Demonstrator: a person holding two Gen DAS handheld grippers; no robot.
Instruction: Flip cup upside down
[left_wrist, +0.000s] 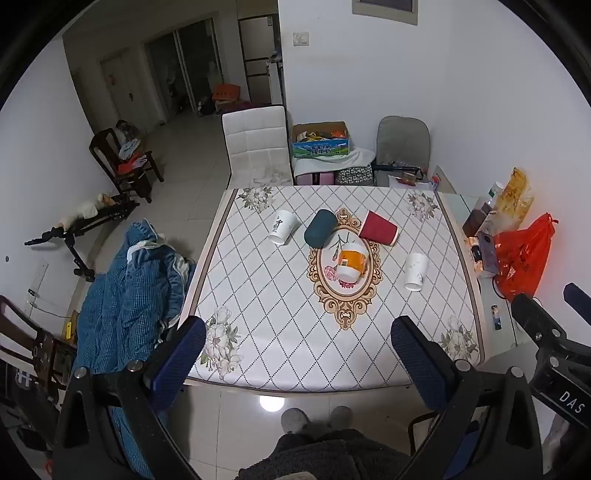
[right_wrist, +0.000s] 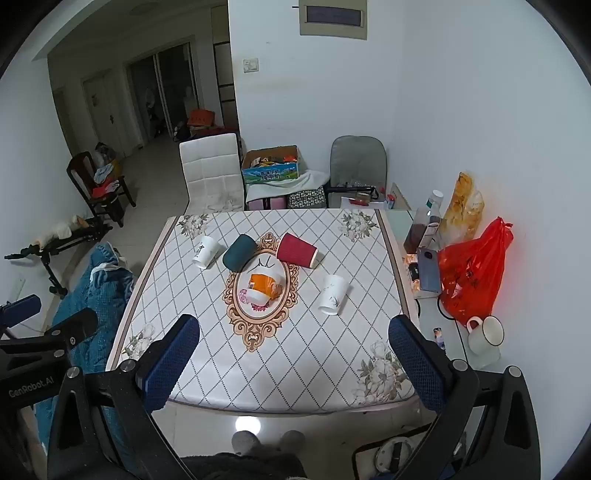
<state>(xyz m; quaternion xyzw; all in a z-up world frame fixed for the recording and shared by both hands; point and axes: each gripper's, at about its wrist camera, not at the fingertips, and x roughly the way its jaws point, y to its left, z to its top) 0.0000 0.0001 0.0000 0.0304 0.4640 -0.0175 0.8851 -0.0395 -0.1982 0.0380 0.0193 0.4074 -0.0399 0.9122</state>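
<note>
Several cups lie on their sides on the patterned table (left_wrist: 258, 295): a white printed cup (left_wrist: 282, 227) at the left, a dark teal cup (left_wrist: 320, 228), a red cup (left_wrist: 378, 228), an orange and white cup (left_wrist: 351, 264) in the middle, and a white cup (left_wrist: 416, 271) at the right. The right wrist view shows them too: white (right_wrist: 205, 252), teal (right_wrist: 239, 252), red (right_wrist: 297, 250), orange (right_wrist: 263, 287), white (right_wrist: 333, 294). My left gripper (left_wrist: 299, 332) is open and empty above the table's near edge. My right gripper (right_wrist: 294, 328) is open and empty, also above the near edge.
A red plastic bag (right_wrist: 472, 273), a phone (right_wrist: 428, 269), bottles and a white mug (right_wrist: 485, 332) crowd the glass side table at the right. A blue quilt (left_wrist: 125, 295) lies left of the table. A white chair (left_wrist: 256, 147) stands behind it.
</note>
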